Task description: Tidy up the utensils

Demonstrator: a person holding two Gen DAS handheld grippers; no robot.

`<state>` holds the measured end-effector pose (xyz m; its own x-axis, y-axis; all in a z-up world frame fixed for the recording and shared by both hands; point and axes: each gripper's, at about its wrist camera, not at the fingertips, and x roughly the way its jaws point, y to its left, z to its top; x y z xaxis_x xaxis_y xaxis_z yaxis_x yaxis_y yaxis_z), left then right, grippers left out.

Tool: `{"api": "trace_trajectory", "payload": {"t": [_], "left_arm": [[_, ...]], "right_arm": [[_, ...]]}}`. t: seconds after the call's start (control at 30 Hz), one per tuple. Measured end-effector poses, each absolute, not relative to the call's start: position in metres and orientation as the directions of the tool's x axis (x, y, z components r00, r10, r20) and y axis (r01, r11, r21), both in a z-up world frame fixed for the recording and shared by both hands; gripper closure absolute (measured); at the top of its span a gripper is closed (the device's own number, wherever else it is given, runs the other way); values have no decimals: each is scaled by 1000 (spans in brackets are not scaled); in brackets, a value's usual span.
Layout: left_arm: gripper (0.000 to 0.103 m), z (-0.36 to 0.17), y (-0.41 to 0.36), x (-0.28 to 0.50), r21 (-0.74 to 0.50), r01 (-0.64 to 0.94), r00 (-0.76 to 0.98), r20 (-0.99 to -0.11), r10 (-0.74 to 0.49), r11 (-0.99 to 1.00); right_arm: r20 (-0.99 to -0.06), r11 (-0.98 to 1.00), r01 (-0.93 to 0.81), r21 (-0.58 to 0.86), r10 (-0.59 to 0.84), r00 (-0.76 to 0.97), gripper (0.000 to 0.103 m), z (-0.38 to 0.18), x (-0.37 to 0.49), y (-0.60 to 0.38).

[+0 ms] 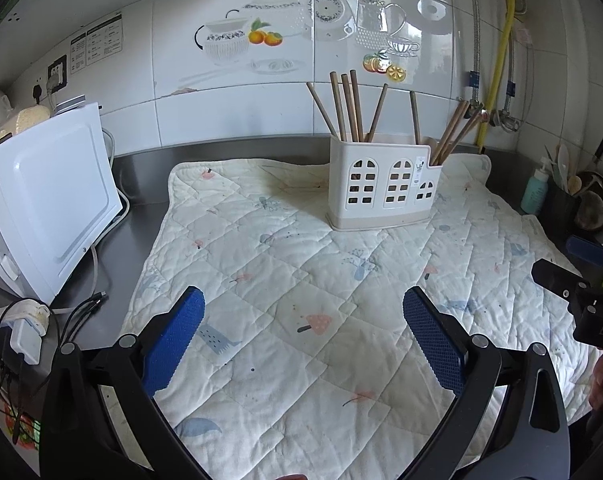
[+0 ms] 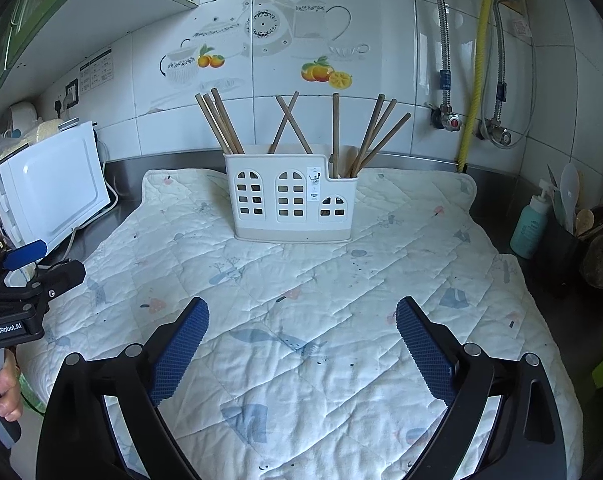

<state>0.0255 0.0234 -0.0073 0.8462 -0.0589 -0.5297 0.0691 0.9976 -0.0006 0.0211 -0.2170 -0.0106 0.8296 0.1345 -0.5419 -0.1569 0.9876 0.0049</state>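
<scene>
Left wrist view shows your left tongs (image 1: 303, 312) spread apart and holding nothing, hanging over the quilted mat (image 1: 285, 264) on the desk (image 1: 141, 172). Your right tongs (image 2: 301, 316) are likewise apart and empty. Straight ahead of both, well beyond the tips, stands the white utensil holder (image 2: 291, 200) with wooden chopsticks (image 2: 221, 124) already upright in its compartments; several lean and cross. No loose utensil shows on the mat, so the sorting looks nearly finished. If you tidy them, approach from above, close on one chopstick near its top, lift it straight, and steady the holder with the other tongs so it doesn't tip.
</scene>
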Motion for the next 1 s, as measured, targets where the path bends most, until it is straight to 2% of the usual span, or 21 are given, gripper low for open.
{"api": "trace_trajectory", "payload": {"t": [1.0], "left_arm": [[5, -14, 13, 28, 28, 76, 834, -549, -49, 997]], "right_arm": [[-547, 987, -162, 7, 139, 826, 11, -13, 23, -217]]}}
